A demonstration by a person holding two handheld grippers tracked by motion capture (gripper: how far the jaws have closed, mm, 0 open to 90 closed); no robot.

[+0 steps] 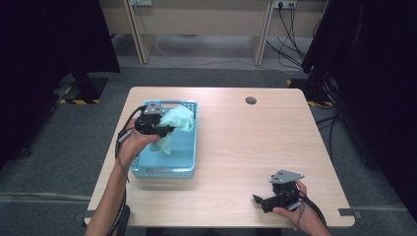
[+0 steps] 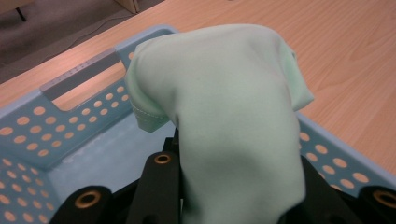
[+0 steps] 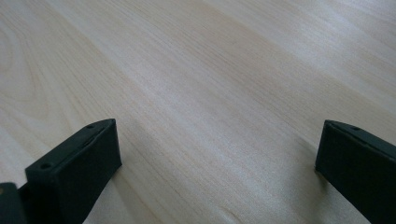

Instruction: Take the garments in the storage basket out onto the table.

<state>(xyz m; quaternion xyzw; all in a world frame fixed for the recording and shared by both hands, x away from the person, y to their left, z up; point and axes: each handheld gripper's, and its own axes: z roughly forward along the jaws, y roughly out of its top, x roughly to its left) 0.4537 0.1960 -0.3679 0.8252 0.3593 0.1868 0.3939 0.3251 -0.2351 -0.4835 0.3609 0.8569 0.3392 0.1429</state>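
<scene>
Jaws of the left gripper (image 1: pixel 164 131) are pinched on a pale green cloth (image 1: pixel 176 123), and I hold them that way so the fabric hangs free above the blue basket (image 1: pixel 189 164) rather than dragging on its floor. In the left gripper view the cloth (image 2: pixel 224 107) drapes over and between the black jaws, covering the pads, so the exact contact line is hidden; the fabric bunches at the grip and falls down both sides, which tells me the hold is near the middle of the piece, not at a corner. The basket (image 2: pixel 56 126) sits under it, perforated walls and handle slot visible, interior otherwise bare where I can see it.

The cloth is therefore in the air, over the far half of the basket, with its lower end near or inside the rim; I cannot tell whether that end touches the bottom.

On the right gripper (image 1: pixel 268 199) the jaws stand spread wide with nothing between them, resting low over the wooden surface (image 3: pixel 201 84) well apart from the basket. I judge it is parked there to keep clear of the left hand's (image 1: pixel 129 147) working zone and to be ready for a second hold on the fabric. A mid-piece grip carries a risk: the cloth may slip or unfold unevenly.
</scene>
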